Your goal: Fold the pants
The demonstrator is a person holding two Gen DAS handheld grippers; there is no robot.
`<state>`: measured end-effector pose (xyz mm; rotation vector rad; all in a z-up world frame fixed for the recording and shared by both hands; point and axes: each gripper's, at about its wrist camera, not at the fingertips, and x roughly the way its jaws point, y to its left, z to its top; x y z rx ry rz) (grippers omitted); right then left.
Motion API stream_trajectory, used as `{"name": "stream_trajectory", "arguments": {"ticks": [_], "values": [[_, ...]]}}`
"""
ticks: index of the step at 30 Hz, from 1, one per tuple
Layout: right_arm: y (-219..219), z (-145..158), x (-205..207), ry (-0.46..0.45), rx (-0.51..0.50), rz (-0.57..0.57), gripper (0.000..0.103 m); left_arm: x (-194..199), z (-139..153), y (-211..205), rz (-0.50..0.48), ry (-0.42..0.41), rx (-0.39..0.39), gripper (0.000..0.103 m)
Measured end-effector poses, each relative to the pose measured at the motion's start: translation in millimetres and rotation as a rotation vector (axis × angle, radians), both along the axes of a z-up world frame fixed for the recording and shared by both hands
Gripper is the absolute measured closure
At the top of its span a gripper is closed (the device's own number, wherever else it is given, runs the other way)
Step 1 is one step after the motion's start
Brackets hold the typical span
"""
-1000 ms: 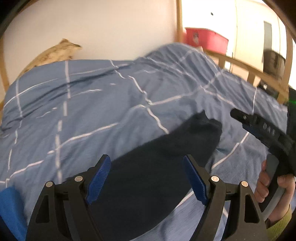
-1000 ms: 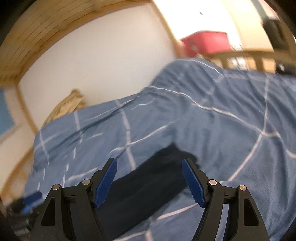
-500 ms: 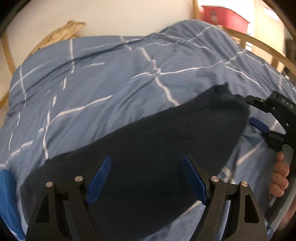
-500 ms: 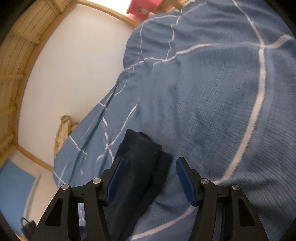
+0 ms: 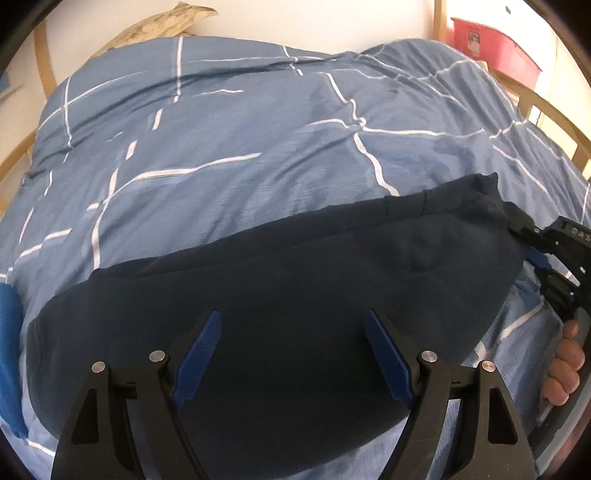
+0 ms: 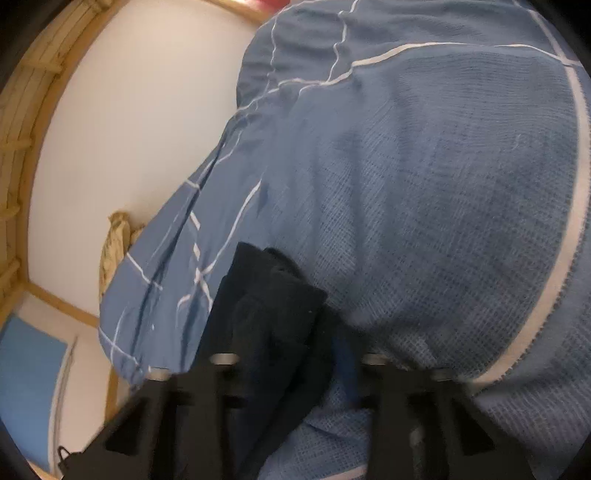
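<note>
Dark navy pants [image 5: 295, 266] lie as a long band across the blue checked duvet [image 5: 221, 147]. My left gripper [image 5: 291, 317] hovers open just above their middle, its blue pads apart with only cloth below them. At the band's right end my right gripper [image 5: 524, 243], held by a hand [image 5: 565, 369], is closing its jaws on the bunched end of the pants. The right wrist view is blurred: the folded pants end [image 6: 266, 288] sits between the fingers of the right gripper [image 6: 303, 332], which are drawn close around it.
A red box [image 5: 491, 48] stands behind the bed's wooden rail [image 5: 546, 107] at the far right. A beige cushion [image 5: 162, 26] leans on the white wall behind the duvet. A blue object [image 5: 9, 350] shows at the left edge.
Both grippers have come down toward the bed. The right gripper rolled, reached the pants' end and narrowed its jaws around it. The left gripper stayed open.
</note>
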<state>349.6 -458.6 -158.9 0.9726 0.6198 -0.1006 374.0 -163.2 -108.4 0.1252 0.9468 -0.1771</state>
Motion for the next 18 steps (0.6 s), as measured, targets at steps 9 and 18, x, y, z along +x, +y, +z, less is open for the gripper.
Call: {"name": "stream_trajectory", "arguments": {"ticks": [9,18], "values": [[73.2,103.0,-23.6,-0.165,-0.412,0.096,0.082,-12.3,21.6,73.3,0.129,-0.018,-0.020,0.023],[170.7,149.4,-36.8,-0.268,-0.628,0.250,0.082,-51.4,33.3,150.1,0.185,-0.104,0.116,0.023]]}}
